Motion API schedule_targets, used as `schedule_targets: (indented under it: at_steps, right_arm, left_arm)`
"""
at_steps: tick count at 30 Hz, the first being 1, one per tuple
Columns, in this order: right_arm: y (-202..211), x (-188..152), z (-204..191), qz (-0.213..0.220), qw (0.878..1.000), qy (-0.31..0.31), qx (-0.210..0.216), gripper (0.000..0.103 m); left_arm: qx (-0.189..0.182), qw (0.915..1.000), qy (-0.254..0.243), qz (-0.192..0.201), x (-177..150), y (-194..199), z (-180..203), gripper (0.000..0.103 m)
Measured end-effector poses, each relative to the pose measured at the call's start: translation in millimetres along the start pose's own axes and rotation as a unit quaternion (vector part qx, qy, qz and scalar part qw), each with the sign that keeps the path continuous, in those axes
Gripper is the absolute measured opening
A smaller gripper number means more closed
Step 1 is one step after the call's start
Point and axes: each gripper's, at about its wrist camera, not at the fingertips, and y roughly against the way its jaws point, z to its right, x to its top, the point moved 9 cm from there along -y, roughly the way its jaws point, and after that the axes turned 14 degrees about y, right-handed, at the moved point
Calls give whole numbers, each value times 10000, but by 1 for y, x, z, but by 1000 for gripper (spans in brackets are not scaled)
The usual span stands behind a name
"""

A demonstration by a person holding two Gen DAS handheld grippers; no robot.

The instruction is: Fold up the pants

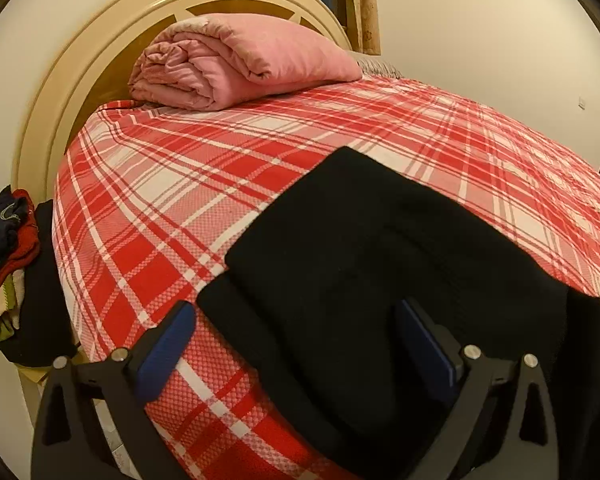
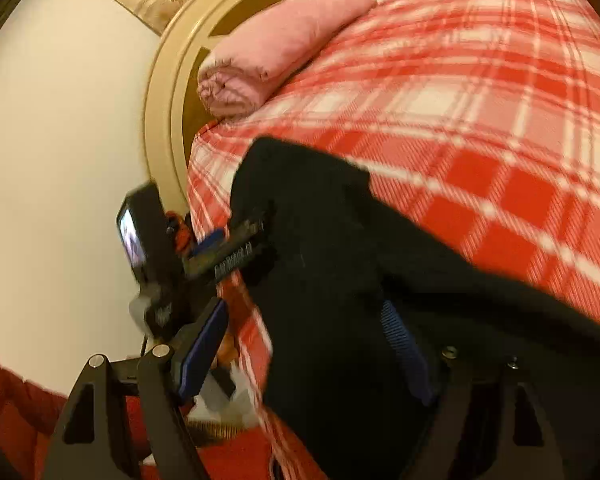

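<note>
The black pants (image 1: pixel 380 264) lie folded in layers on the red plaid bed cover (image 1: pixel 204 184). My left gripper (image 1: pixel 296 344) is open just above the near edge of the pants, its blue pads (image 1: pixel 164 348) spread wide, one over the cover and one over the cloth. In the right wrist view the pants (image 2: pixel 320 280) lie over the bed's edge. My right gripper (image 2: pixel 308 344) is open, its jaws wide apart around the black cloth. The left gripper (image 2: pixel 220 256) shows there at the bed's left edge, blurred.
A rolled pink blanket (image 1: pixel 236 64) lies at the head of the bed against the cream headboard (image 1: pixel 60 92). A pile of dark and red clothes (image 1: pixel 8 260) sits beside the bed on the left. Red fabric (image 2: pixel 12 400) lies below the bed's edge.
</note>
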Motion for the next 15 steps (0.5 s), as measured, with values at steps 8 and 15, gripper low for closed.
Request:
schedule_targets:
  at_steps: [8,15]
  right_arm:
    - [-41,23,-10,23,9997,164,170,80]
    - [9,63,59,725,9961,-502,-12,77]
  left_arm:
    - [18,10000,-88,-29,0,0,0,103]
    - [20,9999,-115,-45,0,-1,0,103]
